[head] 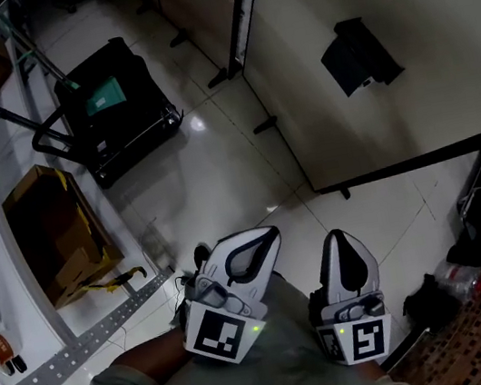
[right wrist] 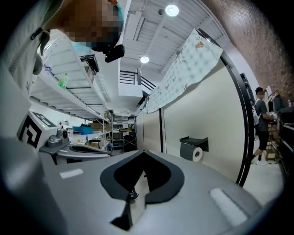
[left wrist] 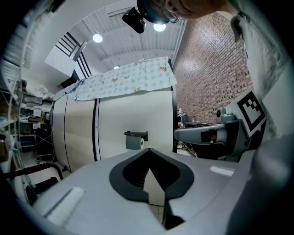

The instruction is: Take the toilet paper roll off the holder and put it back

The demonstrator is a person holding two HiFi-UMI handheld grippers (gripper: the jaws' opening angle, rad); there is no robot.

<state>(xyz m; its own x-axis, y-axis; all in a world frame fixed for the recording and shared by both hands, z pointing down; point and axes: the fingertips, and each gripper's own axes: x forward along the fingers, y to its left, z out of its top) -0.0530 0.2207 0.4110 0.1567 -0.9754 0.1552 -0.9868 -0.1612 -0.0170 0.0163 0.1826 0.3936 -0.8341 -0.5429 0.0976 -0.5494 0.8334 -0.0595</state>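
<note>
A toilet paper roll (left wrist: pixel 134 142) hangs under a black holder (left wrist: pixel 136 134) on a beige wall panel (head: pixel 410 111), some way ahead of both grippers. In the right gripper view the roll (right wrist: pixel 194 153) and its holder (right wrist: pixel 194 139) show right of centre. From the head view the holder (head: pixel 359 53) is a dark shape on the panel, and the roll itself is hard to make out. My left gripper (head: pixel 271 232) and right gripper (head: pixel 340 236) are held side by side close to the body, pointing at the panel. Both are shut with nothing between the jaws.
A black wheeled cart (head: pixel 119 107) and an open cardboard box (head: pixel 53 229) stand on the tiled floor at the left, beside a metal shelf rail (head: pixel 76 354). Dark bags (head: pixel 434 296) lie at the right. A person (right wrist: pixel 262 124) stands beyond the panel's right end.
</note>
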